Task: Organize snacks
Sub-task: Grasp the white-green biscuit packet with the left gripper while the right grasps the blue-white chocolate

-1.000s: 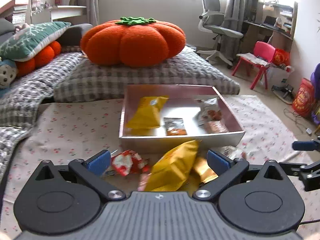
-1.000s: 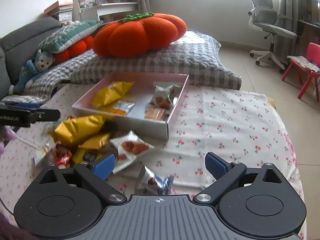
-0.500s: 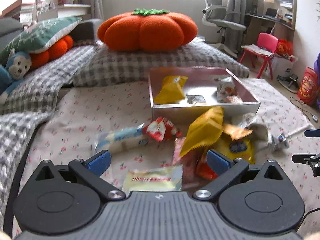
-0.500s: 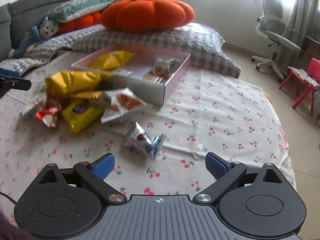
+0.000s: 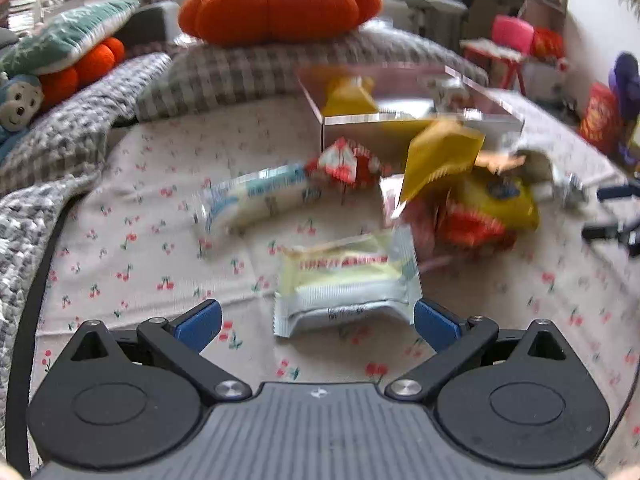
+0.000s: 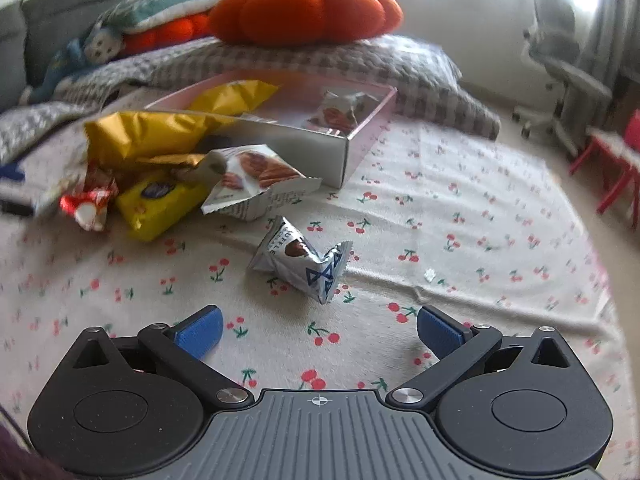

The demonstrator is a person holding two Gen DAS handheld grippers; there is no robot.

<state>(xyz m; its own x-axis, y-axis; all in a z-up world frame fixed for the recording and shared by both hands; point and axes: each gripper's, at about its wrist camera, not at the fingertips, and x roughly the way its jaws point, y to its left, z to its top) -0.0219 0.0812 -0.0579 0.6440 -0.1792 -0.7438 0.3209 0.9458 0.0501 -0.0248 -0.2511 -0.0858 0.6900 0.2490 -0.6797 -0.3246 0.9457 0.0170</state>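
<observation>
Both grippers, left gripper (image 5: 316, 326) and right gripper (image 6: 318, 330), jaws spread, right opening: center on the pale packet (image 5: 346, 280) just short of the box (image 5: 400, 130), then pinch flat.

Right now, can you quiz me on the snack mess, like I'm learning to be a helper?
1. True or false: the pink box already has snacks inside.
2. What lies just ahead of the right gripper? A) a silver packet with blue triangles B) a banana C) a cup
3. What colour are the left gripper pads?

Key: 1 true. 2 A. 3 blue.
</observation>
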